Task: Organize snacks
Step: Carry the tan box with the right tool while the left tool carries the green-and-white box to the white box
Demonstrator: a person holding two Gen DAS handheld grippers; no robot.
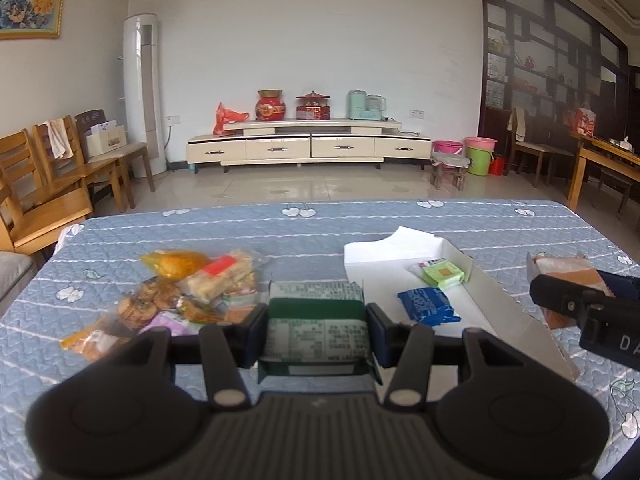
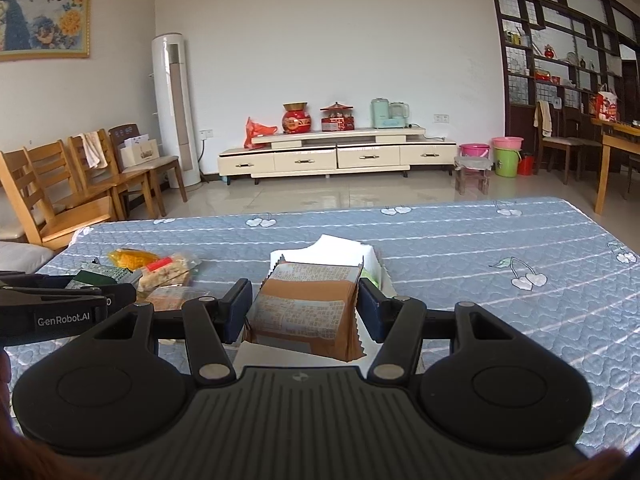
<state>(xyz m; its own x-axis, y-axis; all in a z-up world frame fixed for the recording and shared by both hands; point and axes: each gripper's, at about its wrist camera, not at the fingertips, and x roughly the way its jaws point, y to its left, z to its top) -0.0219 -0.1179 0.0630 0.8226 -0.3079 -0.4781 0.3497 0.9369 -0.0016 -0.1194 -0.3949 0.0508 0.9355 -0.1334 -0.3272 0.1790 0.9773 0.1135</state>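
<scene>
Snacks (image 1: 176, 292) lie heaped on the surface (image 1: 320, 232) beside a white box (image 1: 472, 300). Left tool (image 1: 316, 330) pinches a green packet (image 1: 318, 332). Right tool (image 2: 305, 308) pinches a brown packet (image 2: 304, 312).

The left hand-held gripper (image 1: 316, 330) points forward and slightly downward, its two blue-padded fingers (image 1: 379, 334) pressed against the sides of a green snack packet (image 1: 316, 320) and holding it off the surface. The right hand-held gripper (image 2: 305, 308) is tilted down more gently and clamps a brown snack packet (image 2: 306, 312) between its pads in the same way. Each gripper appears at the edge of the other's view, side by side and near each other.
</scene>
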